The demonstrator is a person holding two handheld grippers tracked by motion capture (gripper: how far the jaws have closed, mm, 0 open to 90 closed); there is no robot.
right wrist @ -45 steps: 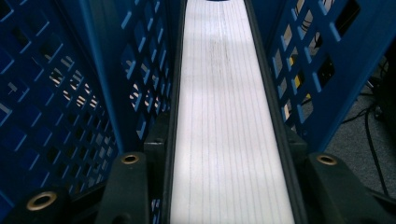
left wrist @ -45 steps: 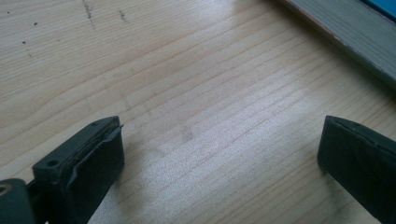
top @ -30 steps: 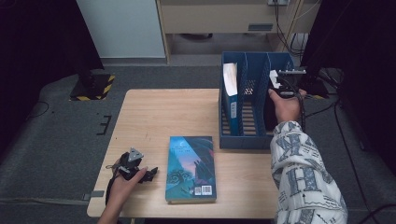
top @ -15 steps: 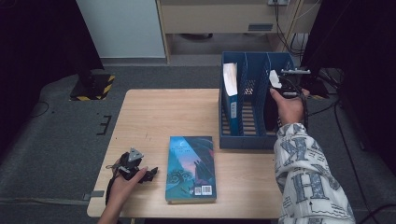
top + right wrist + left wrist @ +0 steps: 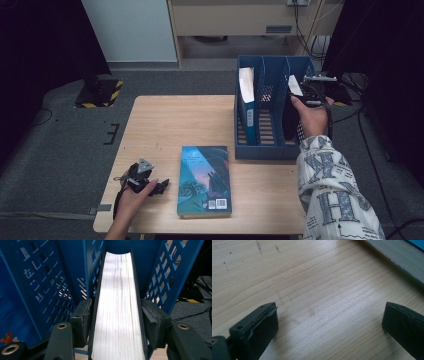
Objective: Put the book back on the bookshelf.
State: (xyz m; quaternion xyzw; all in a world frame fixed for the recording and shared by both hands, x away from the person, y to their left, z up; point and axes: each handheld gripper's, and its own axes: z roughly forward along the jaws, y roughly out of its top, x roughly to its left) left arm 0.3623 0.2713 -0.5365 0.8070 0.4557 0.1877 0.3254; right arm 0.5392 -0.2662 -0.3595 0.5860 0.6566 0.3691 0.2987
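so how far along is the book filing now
Done: one book stands in the rack's left slot. In hand: a second book sits in the right slot between the right gripper's jaws, which have just been opening, small gaps either side. Left: the book lying flat on the table, beside the open left gripper.
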